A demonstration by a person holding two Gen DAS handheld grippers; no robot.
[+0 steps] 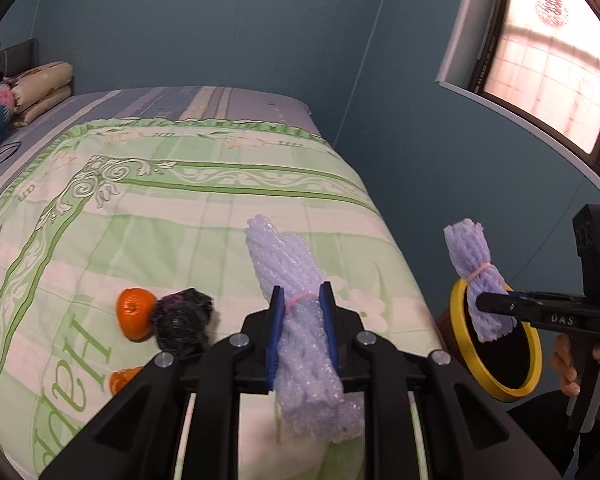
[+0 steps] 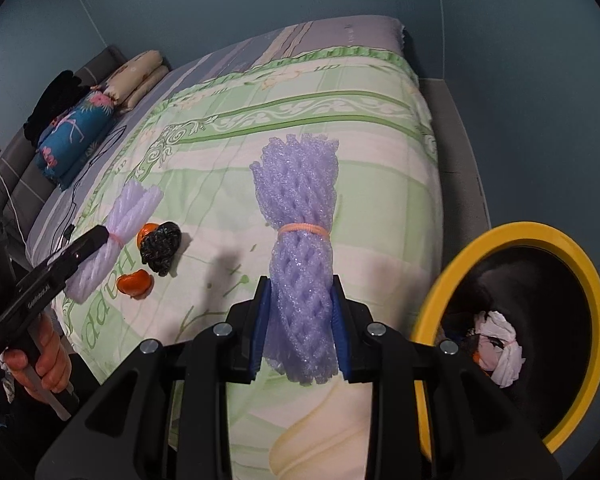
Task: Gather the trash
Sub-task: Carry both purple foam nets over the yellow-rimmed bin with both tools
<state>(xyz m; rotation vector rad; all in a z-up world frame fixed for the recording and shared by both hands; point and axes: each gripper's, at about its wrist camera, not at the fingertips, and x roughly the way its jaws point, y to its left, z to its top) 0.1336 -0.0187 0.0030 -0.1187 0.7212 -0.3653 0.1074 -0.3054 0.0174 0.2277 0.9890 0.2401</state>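
My left gripper is shut on a lilac foam-net bundle tied with a pink band, held above the green bedspread. My right gripper is shut on a second lilac foam-net bundle with an orange band. In the left wrist view that right gripper holds its bundle over the mouth of the yellow-rimmed bin. The bin stands off the bed's right edge with crumpled white waste inside. On the bed lie a crumpled black bag and two oranges.
Folded bedding and a blue floral pillow lie at the bed's head, with a black cable beside them. A teal wall and a window lie beyond the bed. A hand grips the left tool's handle.
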